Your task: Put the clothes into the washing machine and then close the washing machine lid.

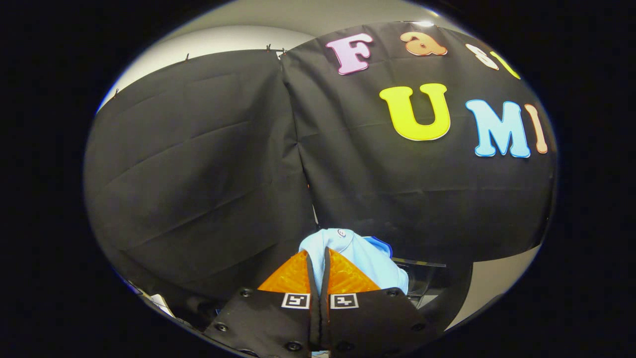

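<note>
My gripper [318, 256] is shut on a light blue garment [360, 256], and a thin fold of the cloth is pinched between the two fingers. The garment bulges up past the fingertips and drapes to the right of them, with a small button near its top and a darker blue edge on its right. It hangs in the air in front of the black cloth wall. Just right of and below the garment shows a dark, glossy part of the washing machine [422, 283]; how its lid stands cannot be told.
Black cloth walls [198, 164] stand close ahead on the left and right, meeting at a seam above the fingers. A pale wall and floor strip [497, 283] shows at the lower right. Some light-coloured items [161, 302] lie low on the left.
</note>
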{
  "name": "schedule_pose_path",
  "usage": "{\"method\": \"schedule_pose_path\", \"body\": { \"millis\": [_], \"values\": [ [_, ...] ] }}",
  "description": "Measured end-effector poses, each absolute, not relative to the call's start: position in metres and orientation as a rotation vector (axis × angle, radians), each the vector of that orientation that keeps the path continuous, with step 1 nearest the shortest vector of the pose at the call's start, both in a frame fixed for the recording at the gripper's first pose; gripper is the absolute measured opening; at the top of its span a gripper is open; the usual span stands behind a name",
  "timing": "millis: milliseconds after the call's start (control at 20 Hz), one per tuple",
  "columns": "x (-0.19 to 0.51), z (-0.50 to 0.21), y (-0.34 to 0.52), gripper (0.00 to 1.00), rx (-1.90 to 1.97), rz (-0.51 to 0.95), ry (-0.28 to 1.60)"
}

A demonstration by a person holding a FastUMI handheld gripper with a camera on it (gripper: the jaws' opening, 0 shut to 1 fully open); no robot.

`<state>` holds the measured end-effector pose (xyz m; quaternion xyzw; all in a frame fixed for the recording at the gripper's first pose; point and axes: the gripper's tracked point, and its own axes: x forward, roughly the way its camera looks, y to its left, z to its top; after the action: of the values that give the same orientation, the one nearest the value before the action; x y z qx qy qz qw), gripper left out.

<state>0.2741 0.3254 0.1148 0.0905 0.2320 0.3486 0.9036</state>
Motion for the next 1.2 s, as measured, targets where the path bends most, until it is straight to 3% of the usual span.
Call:
{"method": "schedule_pose_path", "body": {
  "millis": [1200],
  "values": [
    [0.295,-0.152,0.389,0.01,0.063,0.587,0.760]
  ]
}}
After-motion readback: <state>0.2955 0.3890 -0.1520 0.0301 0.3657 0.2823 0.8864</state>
